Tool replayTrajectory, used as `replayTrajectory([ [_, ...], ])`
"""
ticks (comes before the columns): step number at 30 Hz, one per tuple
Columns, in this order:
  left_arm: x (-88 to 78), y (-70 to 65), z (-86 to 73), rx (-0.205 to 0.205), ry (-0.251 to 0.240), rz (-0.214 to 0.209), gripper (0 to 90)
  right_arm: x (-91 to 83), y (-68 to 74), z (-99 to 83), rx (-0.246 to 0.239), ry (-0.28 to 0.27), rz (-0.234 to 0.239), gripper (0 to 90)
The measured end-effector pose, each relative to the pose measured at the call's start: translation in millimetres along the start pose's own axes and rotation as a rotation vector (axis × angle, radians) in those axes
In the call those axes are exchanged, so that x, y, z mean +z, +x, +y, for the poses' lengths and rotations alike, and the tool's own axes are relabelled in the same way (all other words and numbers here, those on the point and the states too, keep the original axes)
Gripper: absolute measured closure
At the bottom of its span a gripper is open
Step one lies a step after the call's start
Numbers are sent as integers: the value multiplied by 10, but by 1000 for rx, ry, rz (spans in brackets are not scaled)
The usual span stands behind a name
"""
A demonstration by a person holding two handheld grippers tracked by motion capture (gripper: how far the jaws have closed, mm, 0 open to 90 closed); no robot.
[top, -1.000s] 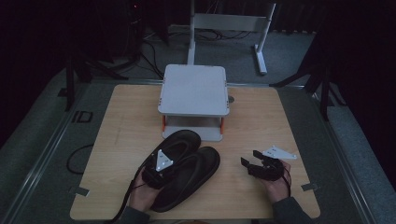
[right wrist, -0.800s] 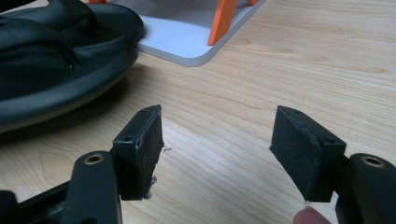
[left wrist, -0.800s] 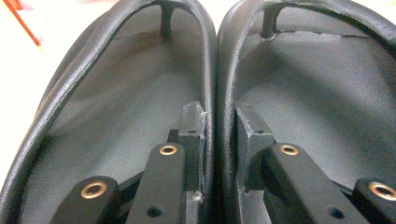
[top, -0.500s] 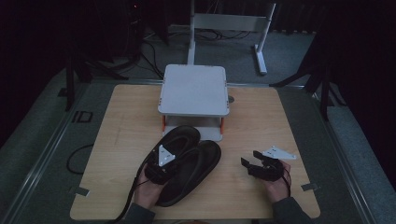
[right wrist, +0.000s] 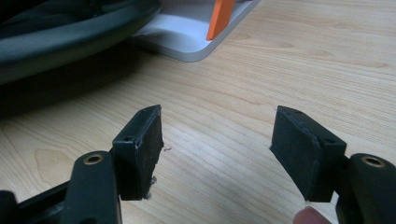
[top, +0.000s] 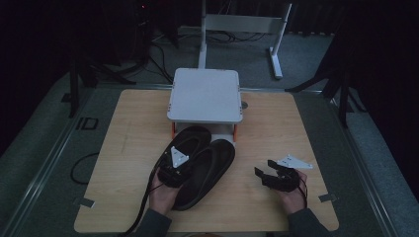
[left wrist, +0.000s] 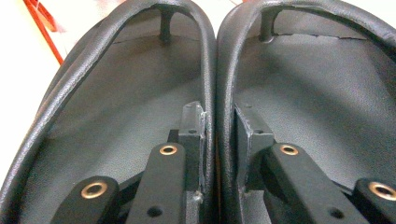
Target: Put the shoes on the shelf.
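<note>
So on the left side I've got the left gripper (top: 174,163) sitting over the pair of black sandals (top: 200,165), which lie side by side on the wooden table (top: 128,148), toes pointing to the far side and just under the near edge of the grey stand (top: 205,95). In the left gripper view the jaws are nearly closed, pinching the two inner straps (left wrist: 215,93) of the sandals together, one pad inside each sandal. My left hand (top: 165,195) is right behind it at the near edge. Moving right, there's bare wood, then the right gripper (top: 269,174) hovering low near the table, well apart from the sandals. Its jaws are spread wide with nothing between them, just wood grain and a corner of the stand's orange leg (right wrist: 220,13) in the right gripper view.
</note>
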State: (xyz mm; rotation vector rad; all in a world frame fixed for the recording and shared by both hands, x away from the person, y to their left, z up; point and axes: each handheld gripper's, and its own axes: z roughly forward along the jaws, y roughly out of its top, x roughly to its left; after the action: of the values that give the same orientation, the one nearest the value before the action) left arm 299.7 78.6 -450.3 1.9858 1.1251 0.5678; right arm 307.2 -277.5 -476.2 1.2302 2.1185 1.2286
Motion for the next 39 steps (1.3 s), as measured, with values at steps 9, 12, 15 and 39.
replayTrajectory([
  [9,228,-151,176,-29,-19,17,750,-10,-7,-2,2,-1,-1,335],
  [12,312,-208,233,-35,-19,36,750,-14,-9,-2,2,-3,-1,335],
  [15,392,-262,276,-43,-13,75,750,-19,-13,-3,6,-4,-1,334],
  [39,457,-220,414,-122,-35,211,750,-25,-14,-5,7,-5,-2,333],
])
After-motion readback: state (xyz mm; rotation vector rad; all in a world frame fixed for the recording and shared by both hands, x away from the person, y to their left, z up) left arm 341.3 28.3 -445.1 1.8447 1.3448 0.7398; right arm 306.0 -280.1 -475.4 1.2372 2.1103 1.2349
